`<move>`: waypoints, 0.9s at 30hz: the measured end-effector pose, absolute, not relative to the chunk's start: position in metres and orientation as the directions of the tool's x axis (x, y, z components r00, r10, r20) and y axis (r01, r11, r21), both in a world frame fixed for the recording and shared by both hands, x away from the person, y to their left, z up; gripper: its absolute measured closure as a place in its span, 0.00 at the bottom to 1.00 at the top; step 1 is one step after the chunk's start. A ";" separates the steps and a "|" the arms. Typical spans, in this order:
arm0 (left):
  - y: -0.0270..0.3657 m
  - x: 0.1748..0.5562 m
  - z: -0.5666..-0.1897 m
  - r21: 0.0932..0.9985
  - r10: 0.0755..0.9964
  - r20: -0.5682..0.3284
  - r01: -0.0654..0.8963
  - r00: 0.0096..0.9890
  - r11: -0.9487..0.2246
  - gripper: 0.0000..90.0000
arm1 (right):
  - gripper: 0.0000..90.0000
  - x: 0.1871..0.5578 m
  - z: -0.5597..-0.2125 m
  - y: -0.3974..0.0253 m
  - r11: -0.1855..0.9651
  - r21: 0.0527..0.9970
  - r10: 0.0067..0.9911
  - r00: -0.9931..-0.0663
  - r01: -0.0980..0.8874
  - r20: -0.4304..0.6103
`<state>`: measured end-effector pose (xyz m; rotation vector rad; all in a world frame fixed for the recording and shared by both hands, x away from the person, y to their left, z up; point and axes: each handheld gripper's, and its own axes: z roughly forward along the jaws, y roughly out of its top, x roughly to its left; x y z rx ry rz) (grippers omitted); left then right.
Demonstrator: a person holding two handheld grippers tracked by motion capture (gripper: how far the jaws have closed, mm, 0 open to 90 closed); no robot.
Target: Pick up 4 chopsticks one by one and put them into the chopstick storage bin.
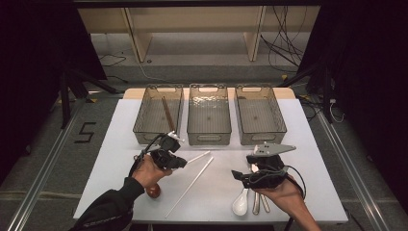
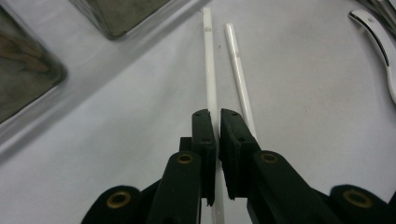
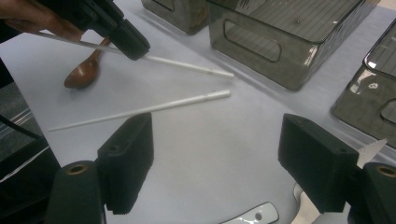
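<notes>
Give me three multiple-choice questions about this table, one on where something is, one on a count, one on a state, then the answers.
1. Where does the brown stick lie?
A. in the left bin
B. in the middle bin
C. beside the white spoon

2. How many clear bins stand on the table?
A. two
B. three
C. four

3. What is the left tool doing?
A. hanging open
B. gripping a white chopstick
C. gripping the brown spoon

Answers:
1 A, the brown stick lies inside the left bin.
2 B, three stand in a row.
3 B, the left tool has its jaws shut on one white chopstick; the right tool stands open.
</notes>
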<state>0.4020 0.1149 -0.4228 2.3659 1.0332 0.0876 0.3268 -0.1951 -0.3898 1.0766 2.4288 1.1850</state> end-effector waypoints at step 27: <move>0.172 0.416 -0.347 0.682 0.768 -0.150 0.628 0.623 -0.376 0.94 | 0.31 0.327 -0.390 -0.195 0.402 0.754 0.704 -0.702 0.520 0.108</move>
